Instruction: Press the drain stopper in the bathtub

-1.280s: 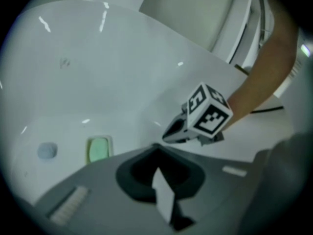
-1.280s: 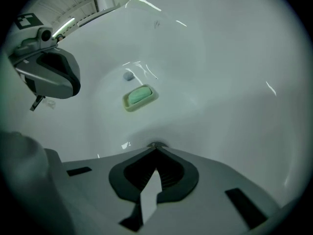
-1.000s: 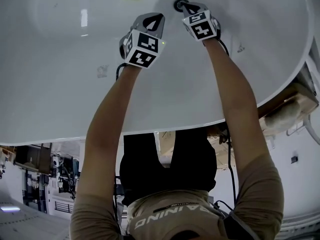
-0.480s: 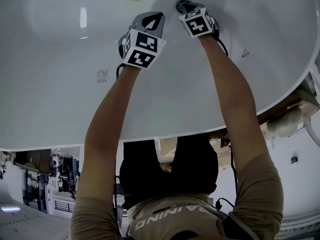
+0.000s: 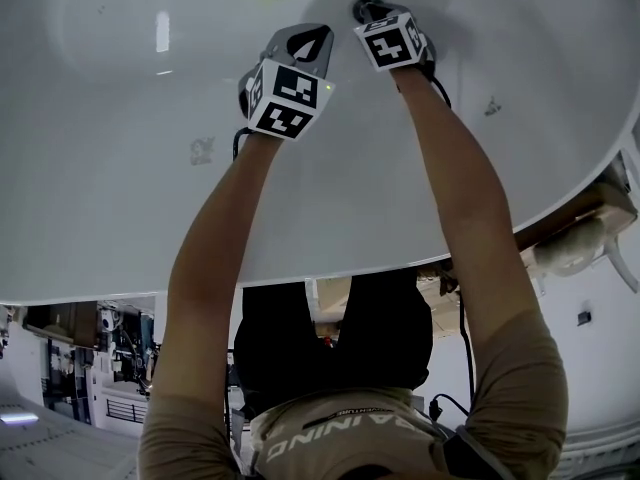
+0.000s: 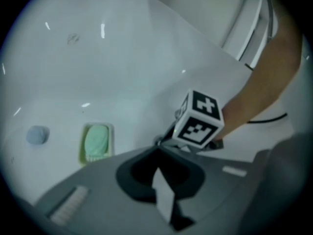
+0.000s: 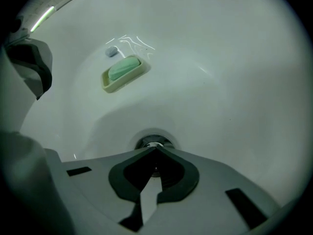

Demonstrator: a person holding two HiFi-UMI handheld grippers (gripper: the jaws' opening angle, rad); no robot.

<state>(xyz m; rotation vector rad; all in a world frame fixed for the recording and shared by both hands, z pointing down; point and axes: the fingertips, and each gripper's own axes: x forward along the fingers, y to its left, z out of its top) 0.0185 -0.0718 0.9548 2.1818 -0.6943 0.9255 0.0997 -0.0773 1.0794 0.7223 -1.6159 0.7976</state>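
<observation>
The right hand-held gripper [image 7: 155,150] has its jaws closed together, holding nothing, tips right over the one round drain stopper [image 7: 154,142]. The stopper sits low in the frame's centre, faces up and has no long axis. The left hand-held gripper [image 6: 157,150] is likewise closed and empty. One soap dish [image 7: 142,70] with one green soap [image 7: 123,67] lies at upper left on the glossy white bathtub [image 7: 234,82].

Dim light, glare streaks, dark fisheye corners, soft focus

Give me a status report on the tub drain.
Right tool shut, tips at the drain stopper. Left tool shut, empty, beside it. Soap dish well clear of the drain.
</observation>
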